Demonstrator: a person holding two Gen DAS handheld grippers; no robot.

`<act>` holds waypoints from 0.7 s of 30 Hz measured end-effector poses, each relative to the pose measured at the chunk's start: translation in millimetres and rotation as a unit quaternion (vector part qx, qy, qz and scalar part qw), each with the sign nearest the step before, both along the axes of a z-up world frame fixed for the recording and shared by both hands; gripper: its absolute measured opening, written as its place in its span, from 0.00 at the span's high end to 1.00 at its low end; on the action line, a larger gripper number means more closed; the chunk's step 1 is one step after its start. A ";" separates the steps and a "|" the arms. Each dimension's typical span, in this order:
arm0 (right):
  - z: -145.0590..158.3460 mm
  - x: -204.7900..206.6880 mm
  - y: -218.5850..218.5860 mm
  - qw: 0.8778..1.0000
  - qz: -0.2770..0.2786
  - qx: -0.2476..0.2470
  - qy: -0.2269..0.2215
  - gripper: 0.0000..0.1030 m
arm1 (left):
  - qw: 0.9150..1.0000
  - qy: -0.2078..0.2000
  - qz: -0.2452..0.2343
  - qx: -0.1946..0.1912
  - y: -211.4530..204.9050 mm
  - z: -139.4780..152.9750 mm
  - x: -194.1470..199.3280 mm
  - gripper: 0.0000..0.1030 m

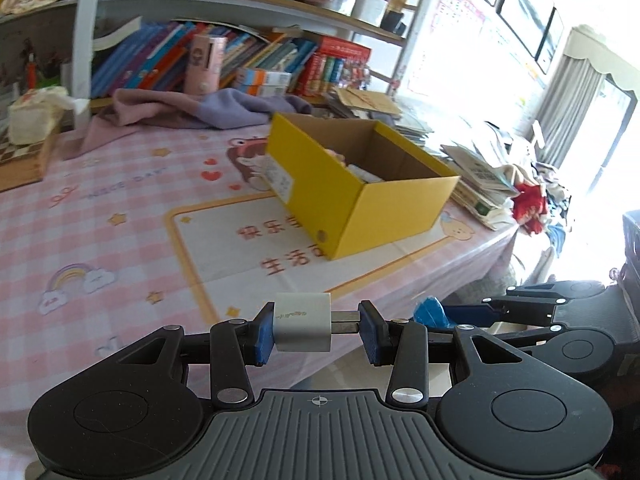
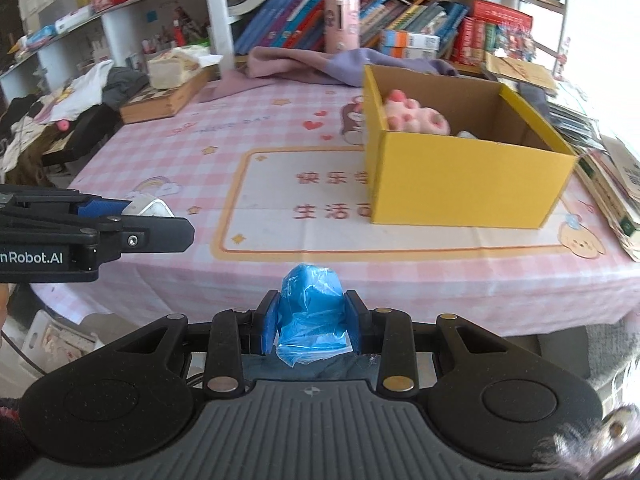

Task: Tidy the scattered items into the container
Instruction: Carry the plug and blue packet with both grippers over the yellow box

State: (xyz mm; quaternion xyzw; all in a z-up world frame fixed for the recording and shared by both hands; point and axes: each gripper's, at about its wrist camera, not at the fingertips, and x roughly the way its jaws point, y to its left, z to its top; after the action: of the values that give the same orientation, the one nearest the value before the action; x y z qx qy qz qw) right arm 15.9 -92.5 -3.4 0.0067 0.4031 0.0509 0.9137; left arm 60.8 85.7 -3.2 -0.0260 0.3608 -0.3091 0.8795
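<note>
Left wrist view: the left gripper [image 1: 316,330] holds a white plug [image 1: 303,327], its prongs against the right pad, jaws narrow around it, above the desk [image 1: 120,208] edge. The yellow box [image 1: 394,210] stands ahead.

Right wrist view: the right gripper [image 2: 311,322] clamps a blue bag roll [image 2: 311,308] short of the desk. A pink plush [image 2: 416,118] lies in the box [image 2: 472,184].

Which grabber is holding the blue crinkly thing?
The right gripper holds the blue plastic-wrapped bundle. The left gripper grips a white charger block instead.
</note>
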 end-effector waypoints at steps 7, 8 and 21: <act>3.7 1.0 -36.2 1.000 -0.030 0.001 0.000 0.69 | 0.999 -0.007 -0.032 0.001 -36.7 2.6 6.2 0.60; 3.7 1.4 -40.6 0.999 -0.032 0.001 0.000 0.69 | 0.999 -0.005 -0.036 0.001 -41.7 2.3 7.6 0.60; -3.0 6.4 -107.8 0.997 -0.080 0.007 0.006 0.69 | 0.995 -0.004 -0.096 0.015 -116.7 -4.1 23.0 0.60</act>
State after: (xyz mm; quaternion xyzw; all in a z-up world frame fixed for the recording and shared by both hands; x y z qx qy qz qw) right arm 22.4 -200.3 -6.4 0.0456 0.4067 -0.0193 0.9122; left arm 83.8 -31.0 -7.2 0.0231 0.3624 -0.3873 0.8474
